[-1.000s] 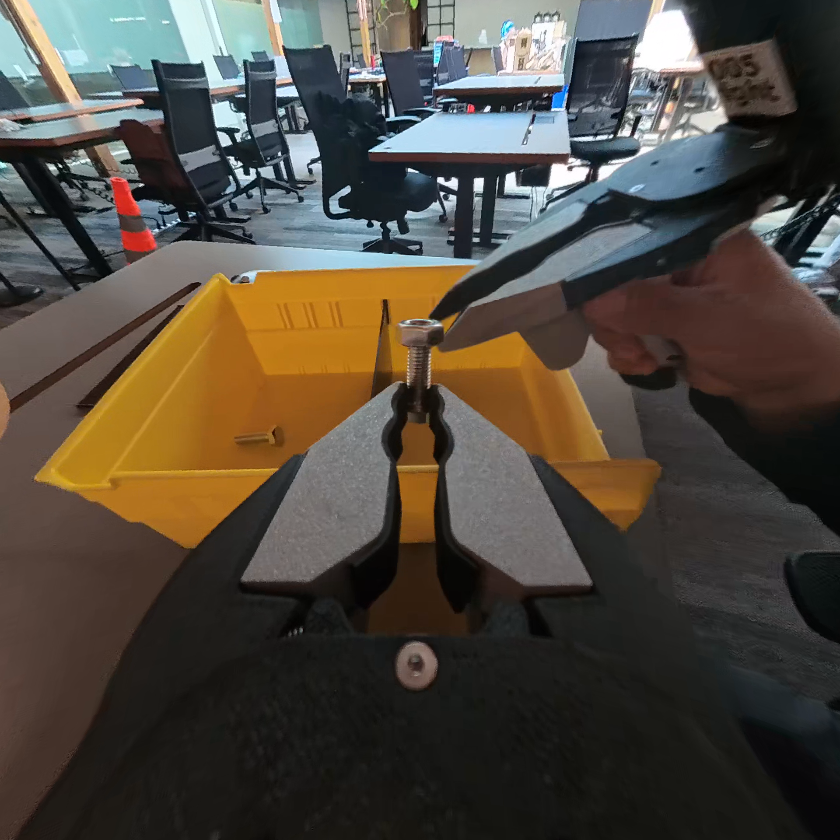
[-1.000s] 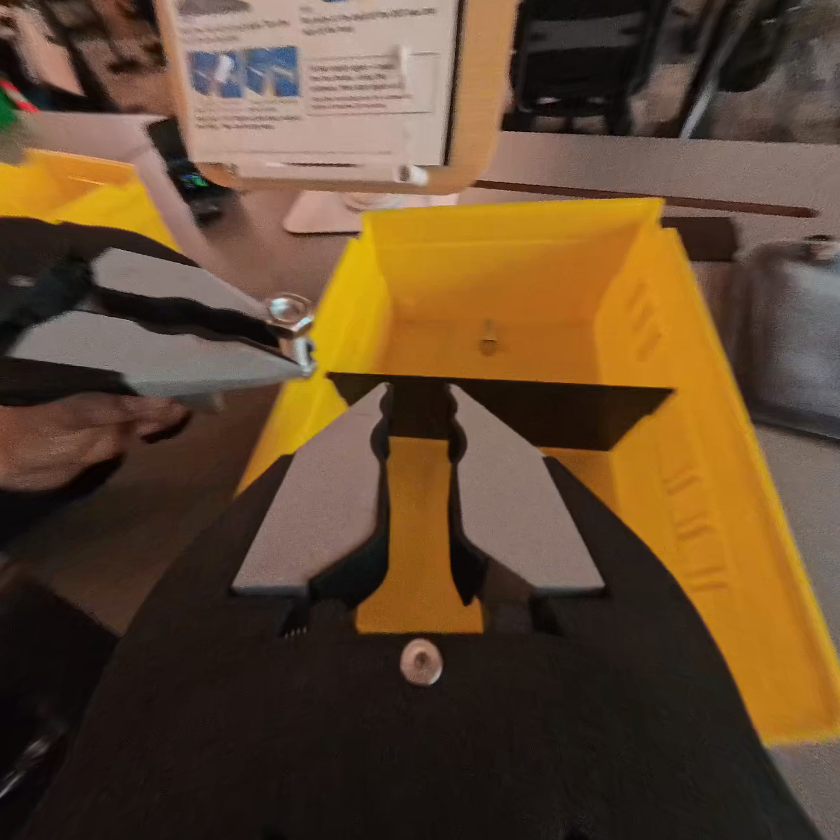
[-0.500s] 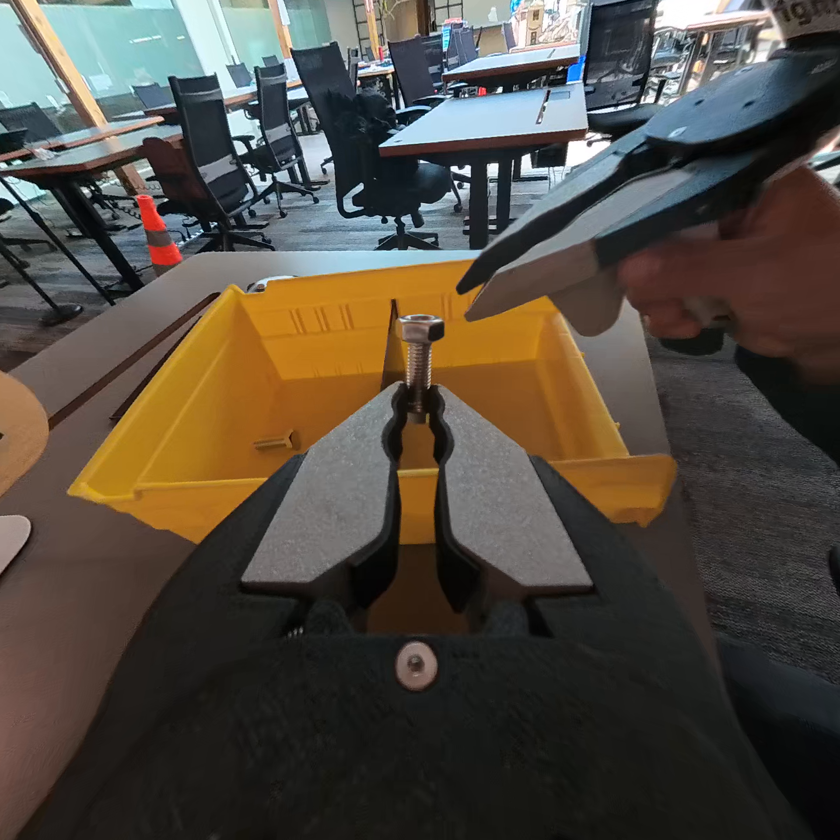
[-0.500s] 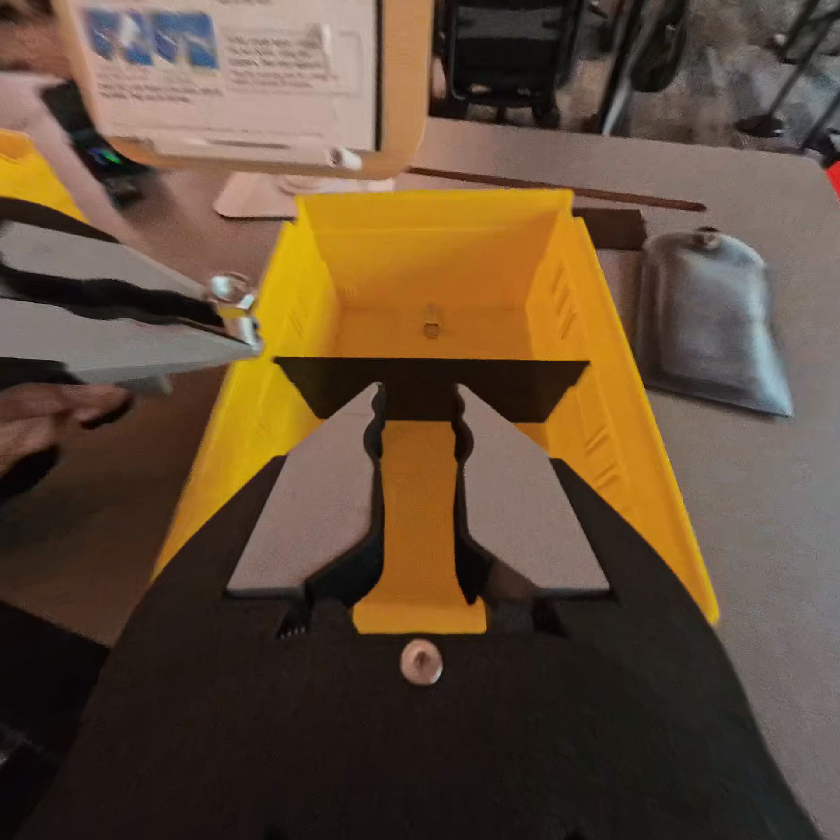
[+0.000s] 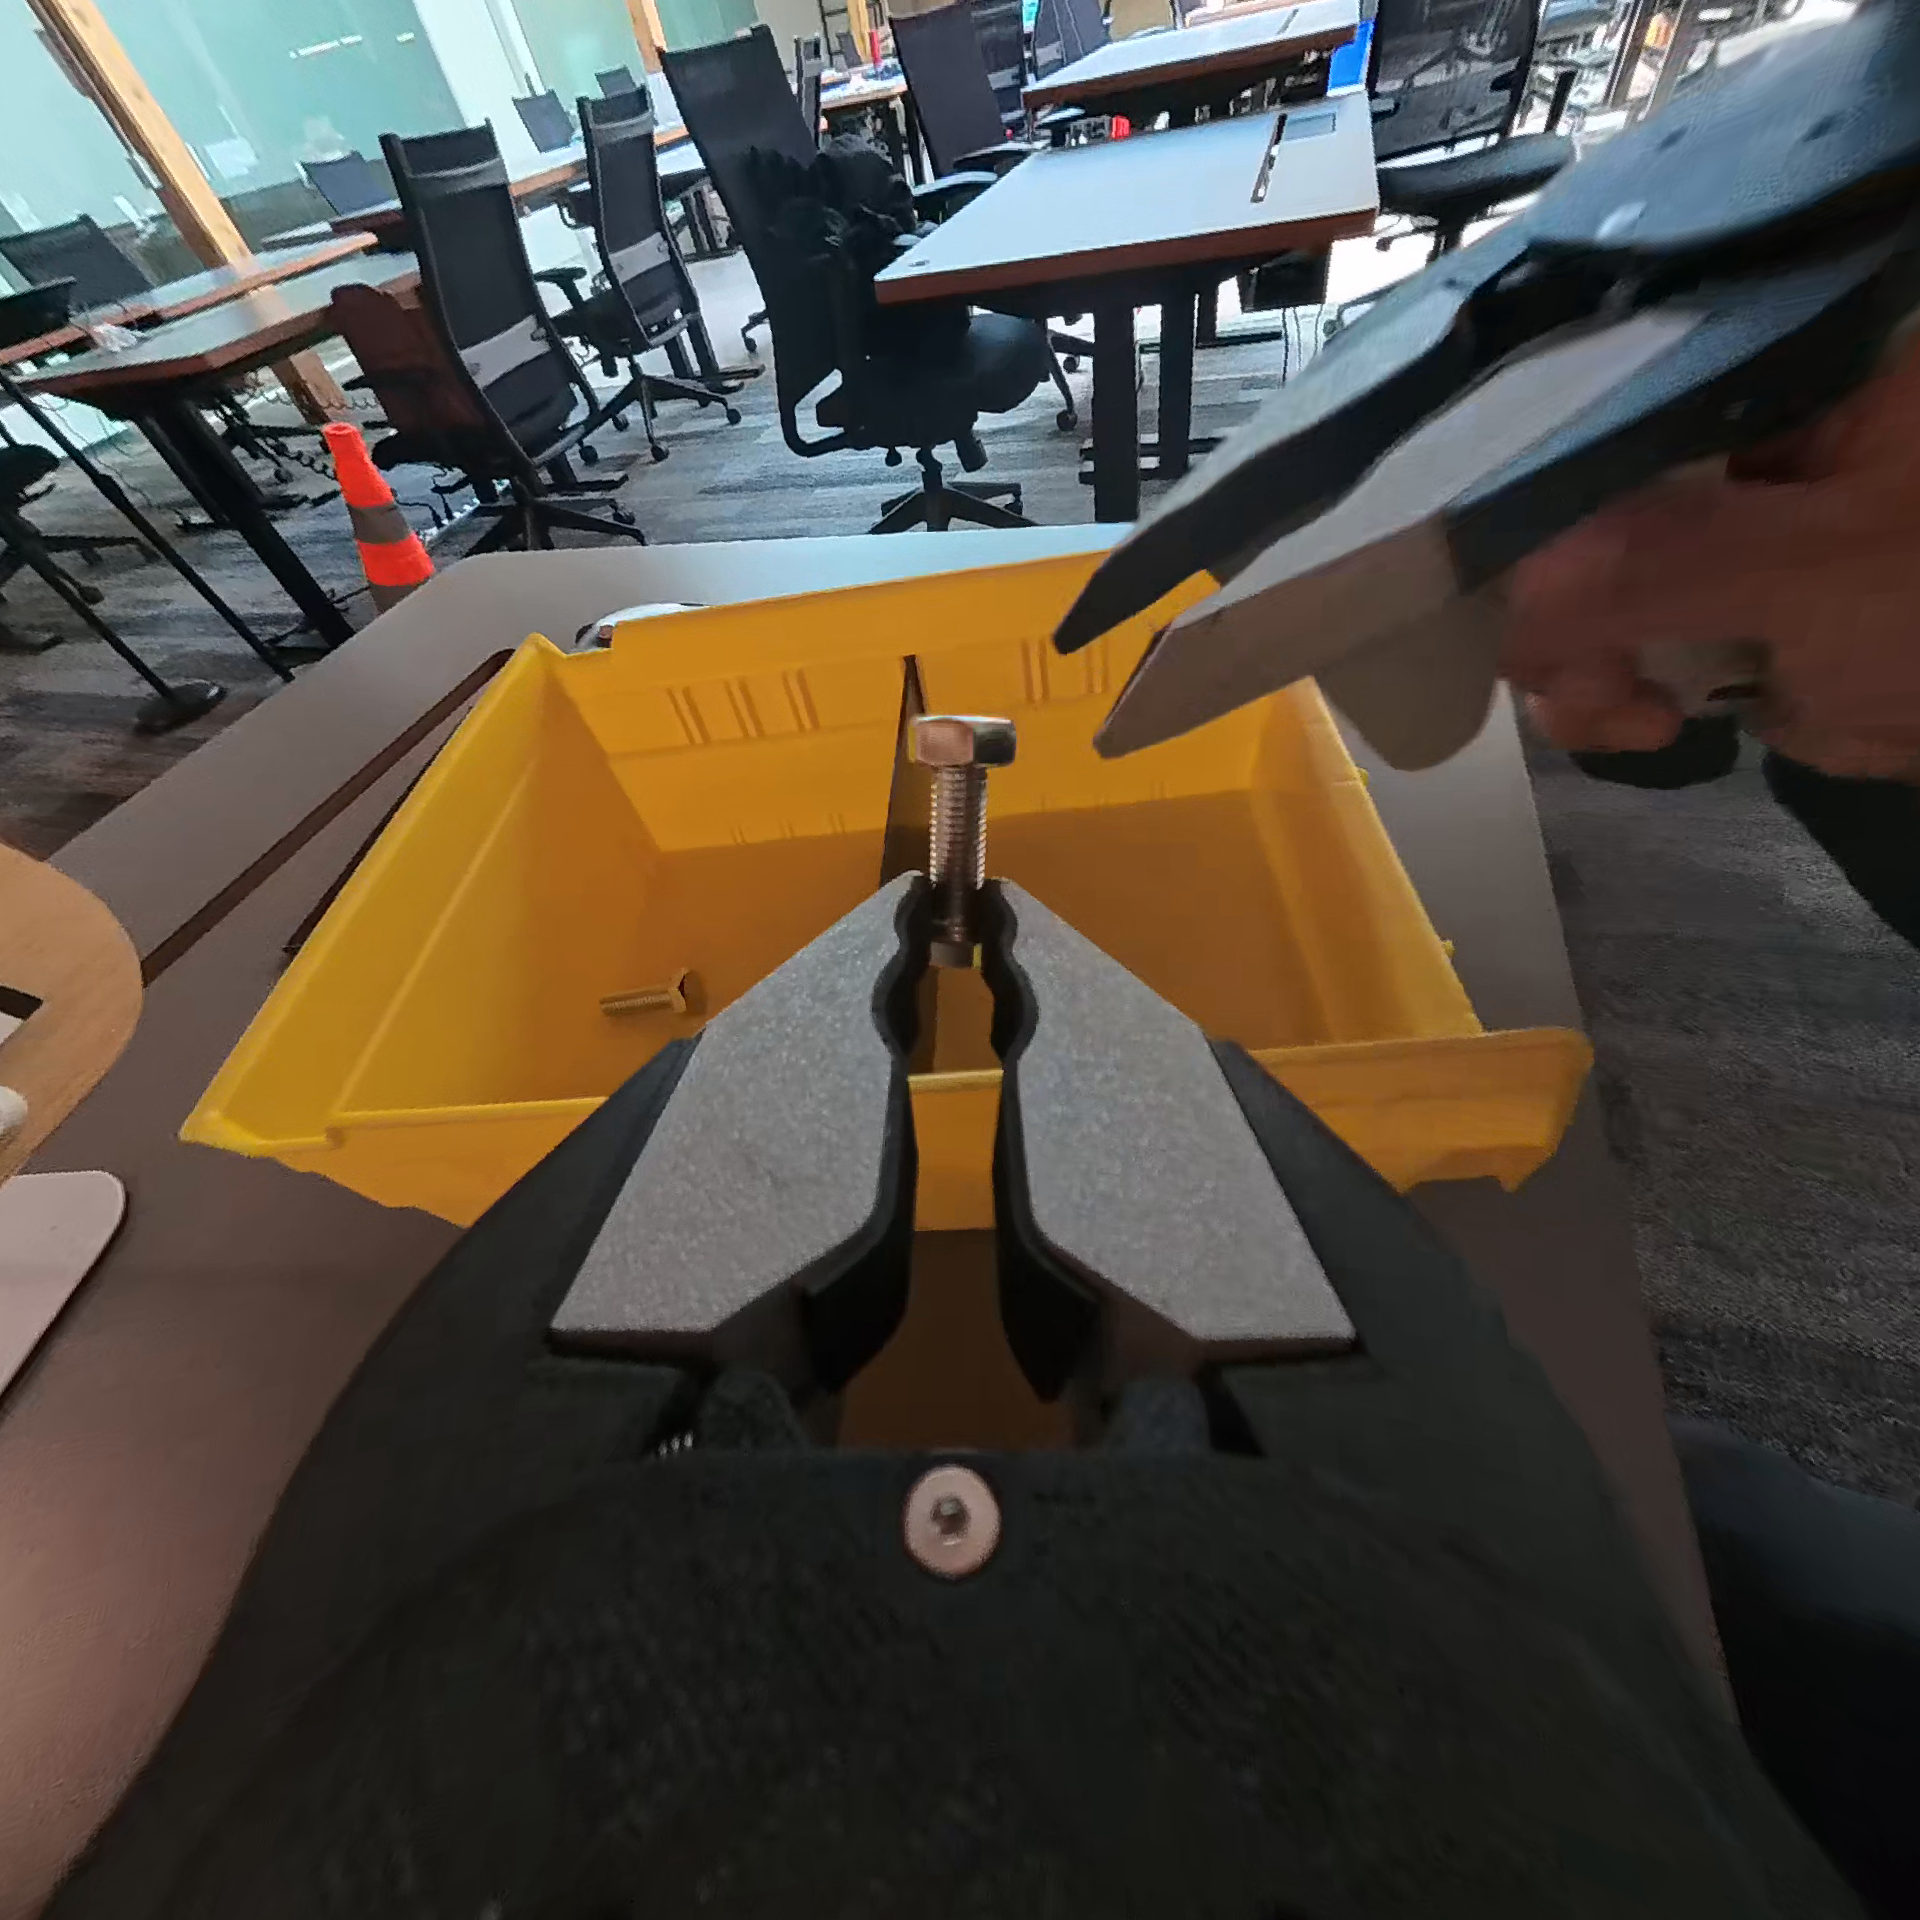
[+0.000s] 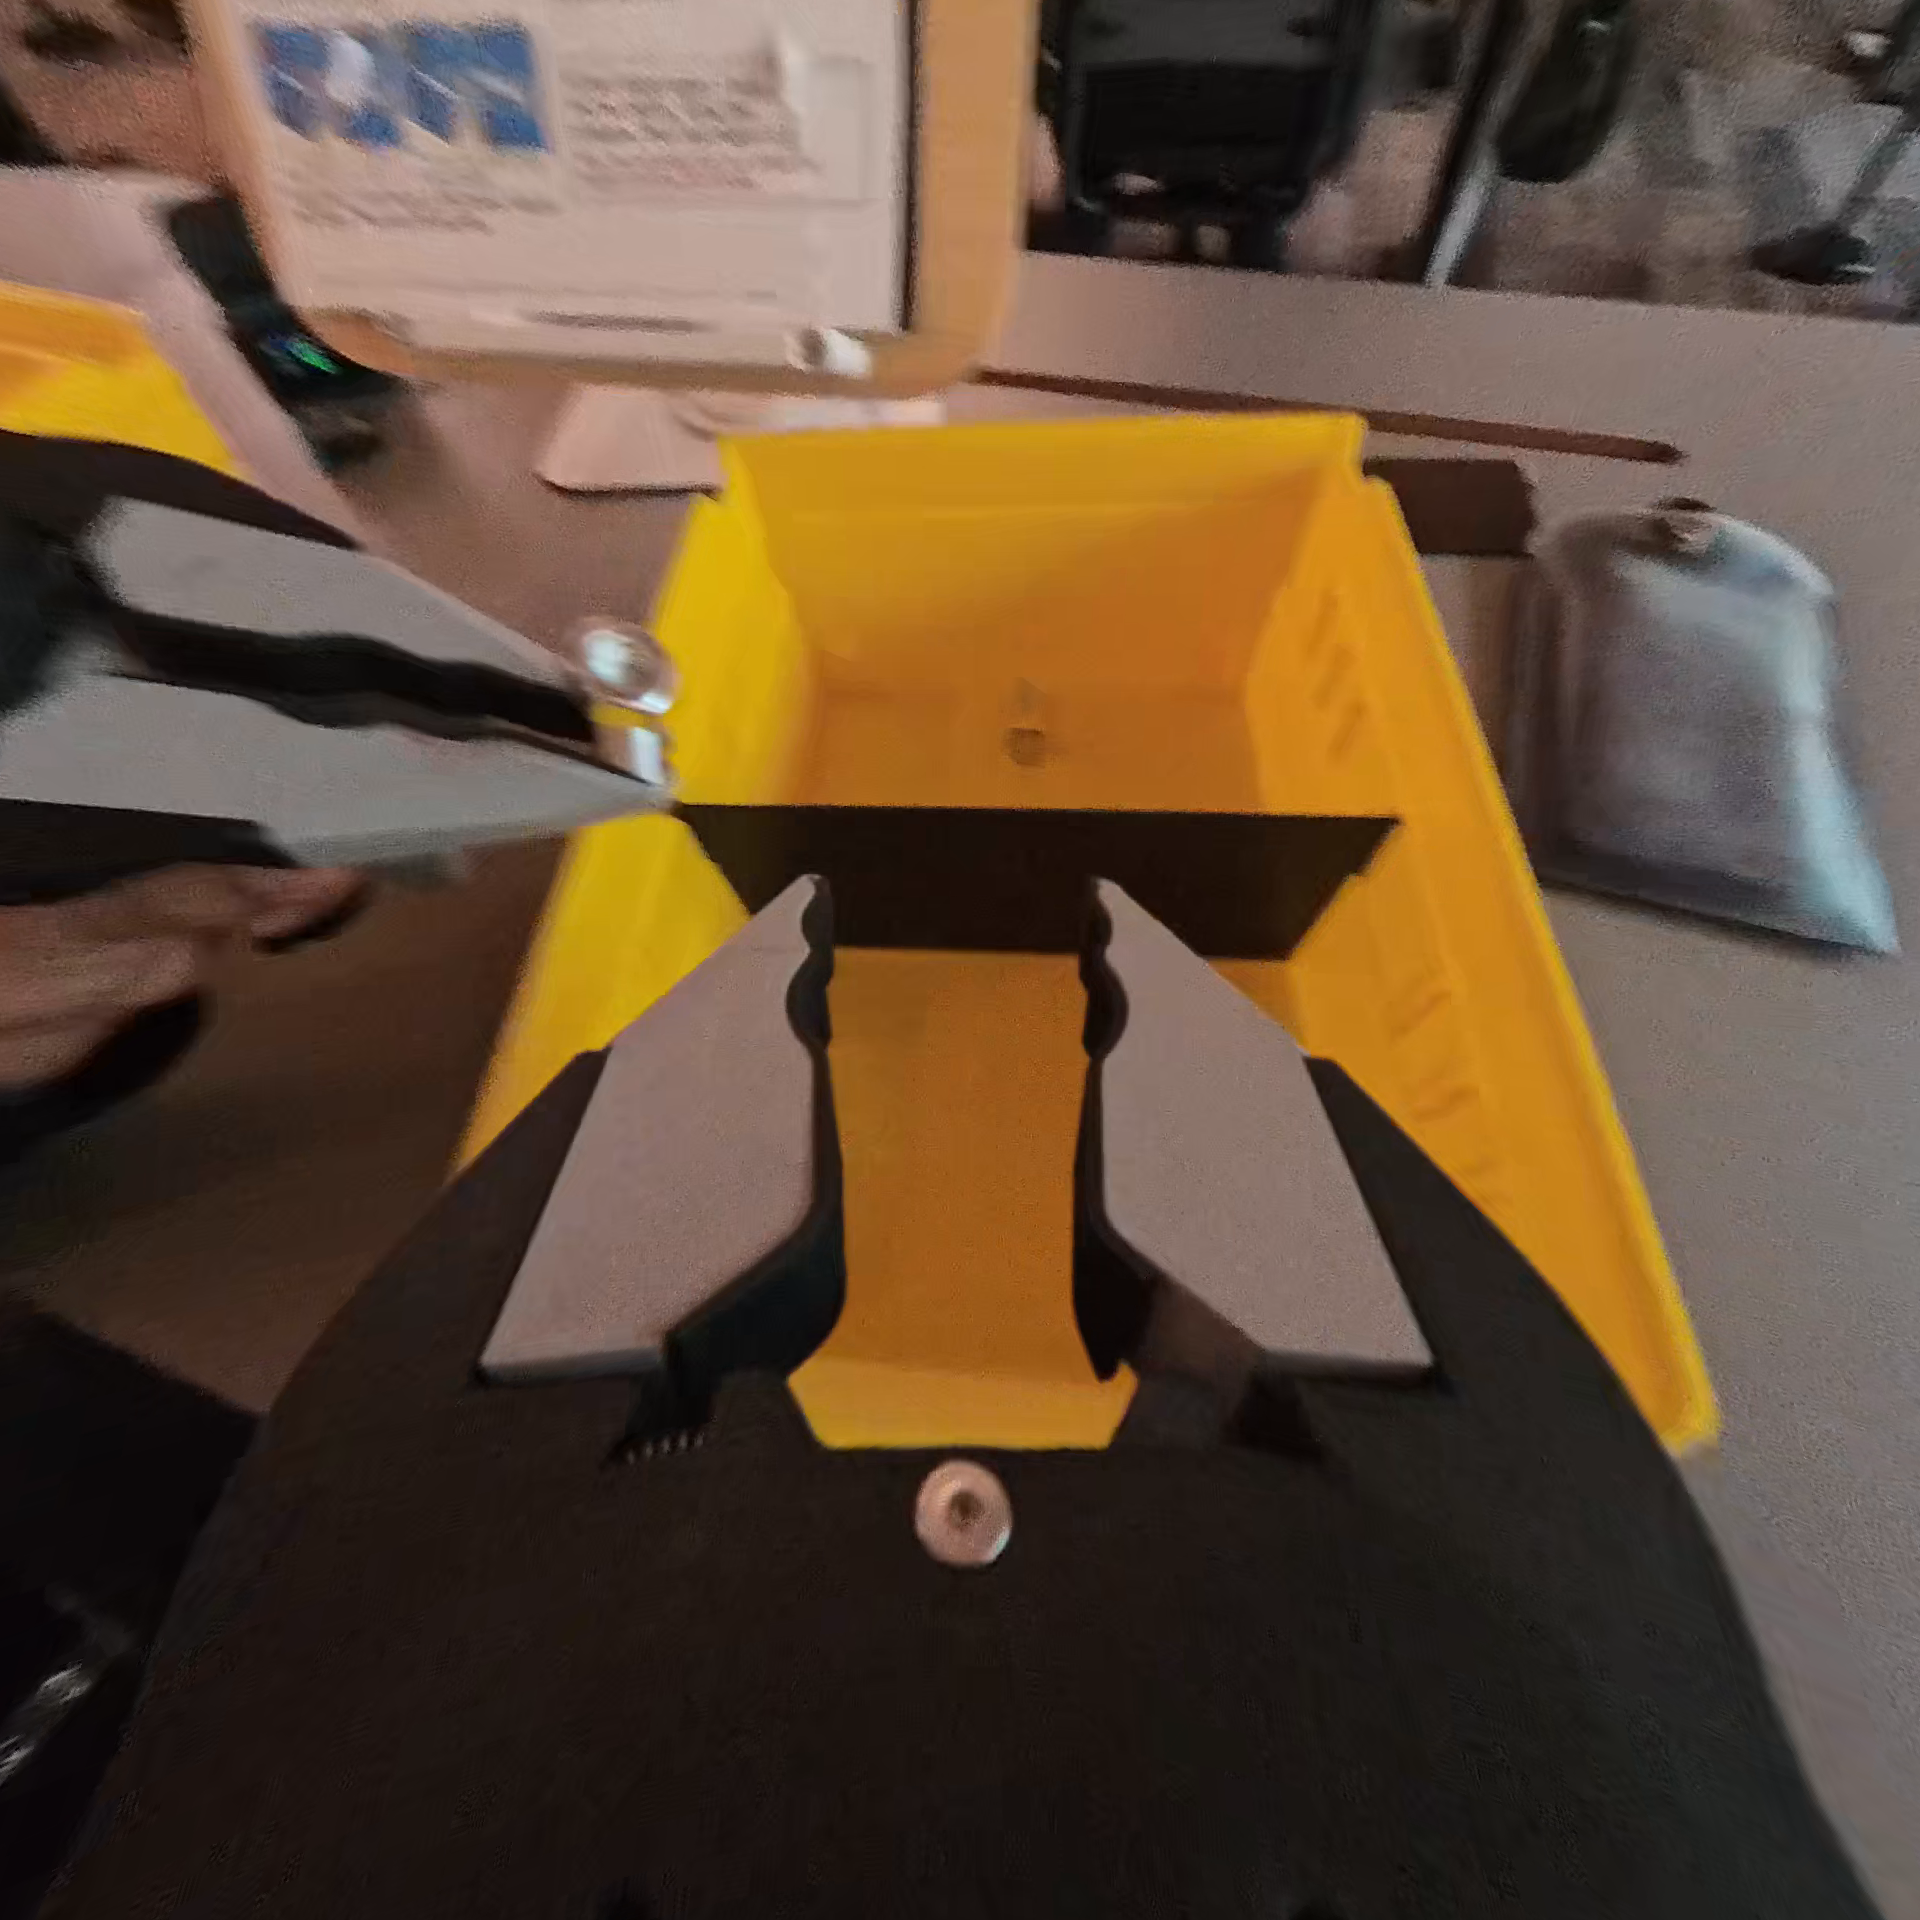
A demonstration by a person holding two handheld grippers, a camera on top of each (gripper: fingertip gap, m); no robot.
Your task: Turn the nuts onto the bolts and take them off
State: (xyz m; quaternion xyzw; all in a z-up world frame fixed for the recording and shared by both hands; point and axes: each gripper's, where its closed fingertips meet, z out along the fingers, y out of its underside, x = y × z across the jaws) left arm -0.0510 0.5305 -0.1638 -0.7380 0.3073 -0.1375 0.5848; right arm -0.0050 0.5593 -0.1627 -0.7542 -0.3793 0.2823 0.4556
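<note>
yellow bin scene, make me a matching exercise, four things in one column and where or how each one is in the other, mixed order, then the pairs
Things
1. left gripper
2. right gripper
3. loose bolt
4. black divider

States
A. lies on the floor of the yellow bin
B. open, holds nothing
C. stands across the bin, splitting it into two compartments
D. shut on the upright bolt, whose hex end points up

Pairs: 1-D, 2-B, 3-A, 4-C
</note>
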